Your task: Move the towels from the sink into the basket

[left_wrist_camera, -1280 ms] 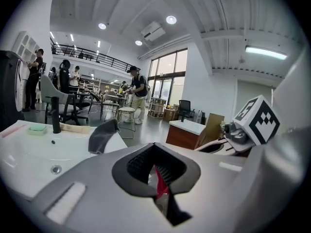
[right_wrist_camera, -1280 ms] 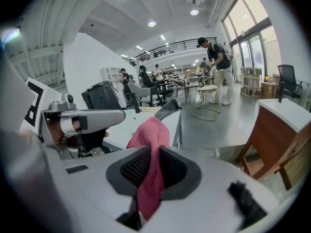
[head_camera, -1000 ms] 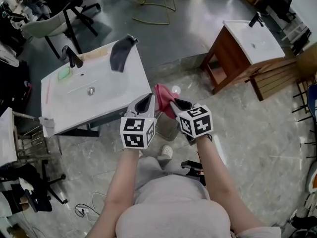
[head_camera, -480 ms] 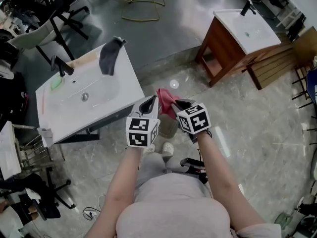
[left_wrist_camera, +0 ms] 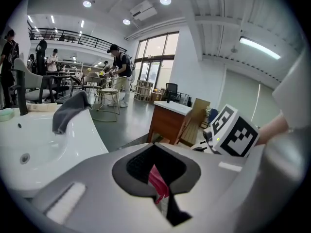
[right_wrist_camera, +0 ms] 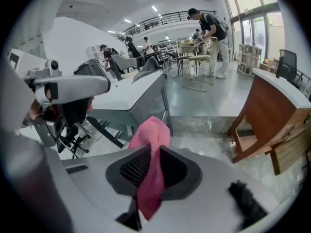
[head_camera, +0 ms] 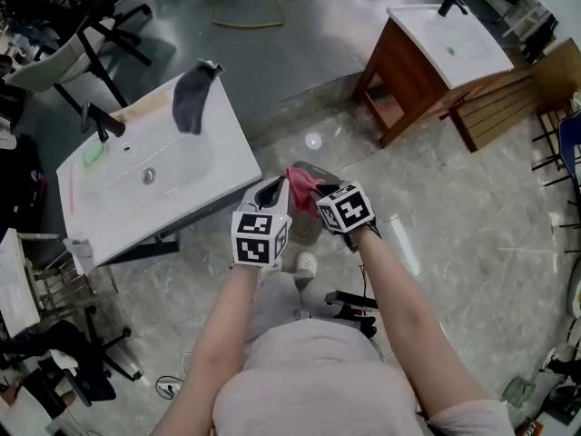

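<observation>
A pink towel (head_camera: 302, 183) hangs between my two grippers, above a grey basket (head_camera: 308, 229) on the floor. My left gripper (head_camera: 272, 192) is shut on a thin fold of the pink towel (left_wrist_camera: 158, 182). My right gripper (head_camera: 321, 194) is shut on a thicker bunch of the pink towel (right_wrist_camera: 151, 141), which sticks up past its jaws. A grey towel (head_camera: 192, 96) is draped over the far edge of the white sink (head_camera: 218, 166), to the left of both grippers. The grey towel (left_wrist_camera: 68, 111) also shows in the left gripper view.
A black faucet (head_camera: 96, 122) and a green pad (head_camera: 93, 153) sit at the sink's left end. A wooden vanity with a white top (head_camera: 427, 62) stands at the far right, with slatted wooden panels (head_camera: 508, 94) beside it. Office chairs crowd the far left. People stand in the background (left_wrist_camera: 116, 72).
The head view has drifted, so the sink sits further left. Both grippers still hold the pink towel and have drawn a little closer together over the basket.
</observation>
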`<state>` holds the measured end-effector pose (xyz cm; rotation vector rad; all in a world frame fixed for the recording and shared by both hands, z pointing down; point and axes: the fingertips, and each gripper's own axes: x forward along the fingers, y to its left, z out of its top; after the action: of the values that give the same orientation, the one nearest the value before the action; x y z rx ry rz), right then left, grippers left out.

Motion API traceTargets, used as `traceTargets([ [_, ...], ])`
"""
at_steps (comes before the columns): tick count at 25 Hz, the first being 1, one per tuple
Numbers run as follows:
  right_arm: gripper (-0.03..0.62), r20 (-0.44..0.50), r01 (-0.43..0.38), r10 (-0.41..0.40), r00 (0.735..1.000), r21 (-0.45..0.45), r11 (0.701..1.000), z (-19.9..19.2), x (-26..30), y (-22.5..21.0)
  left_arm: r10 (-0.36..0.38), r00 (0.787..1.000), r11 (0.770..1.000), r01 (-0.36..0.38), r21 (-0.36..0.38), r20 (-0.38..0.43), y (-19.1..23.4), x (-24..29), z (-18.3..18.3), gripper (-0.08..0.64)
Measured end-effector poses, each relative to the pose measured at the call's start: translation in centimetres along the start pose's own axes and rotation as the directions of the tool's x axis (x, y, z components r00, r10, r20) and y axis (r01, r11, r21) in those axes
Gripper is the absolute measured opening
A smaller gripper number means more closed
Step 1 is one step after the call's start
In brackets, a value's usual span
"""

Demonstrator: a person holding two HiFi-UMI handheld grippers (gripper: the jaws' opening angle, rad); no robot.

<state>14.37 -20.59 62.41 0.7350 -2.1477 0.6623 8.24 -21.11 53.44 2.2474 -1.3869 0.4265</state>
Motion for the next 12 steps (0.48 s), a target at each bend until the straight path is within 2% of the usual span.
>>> traceTargets([
  [4, 0.064, -0.035, -0.022, 0.021, 0.999, -0.023, 0.999, -1.3, 2.3, 0.3, -0.008, 1.0, 1.0, 0.007, -0.012, -0.022, 0.5, 0.2, -1.0, 0.008],
  [9, 0.064, -0.078, 0.003, -0.006, 0.997, -0.049, 0.999, -3.5, 4.8, -0.3, -0.02, 0.998, 0.999, 0.018, -0.03, -0.053, 0.5, 0.6, -3.0, 0.008],
  [12, 0.064, -0.067, 0.036, -0.036, 0.997, -0.006, 0.999, -4.9, 6.1, -1.7, -0.024, 0.998, 0.999, 0.021, -0.044, -0.063, 0.3, 0.6, -3.7, 0.008],
])
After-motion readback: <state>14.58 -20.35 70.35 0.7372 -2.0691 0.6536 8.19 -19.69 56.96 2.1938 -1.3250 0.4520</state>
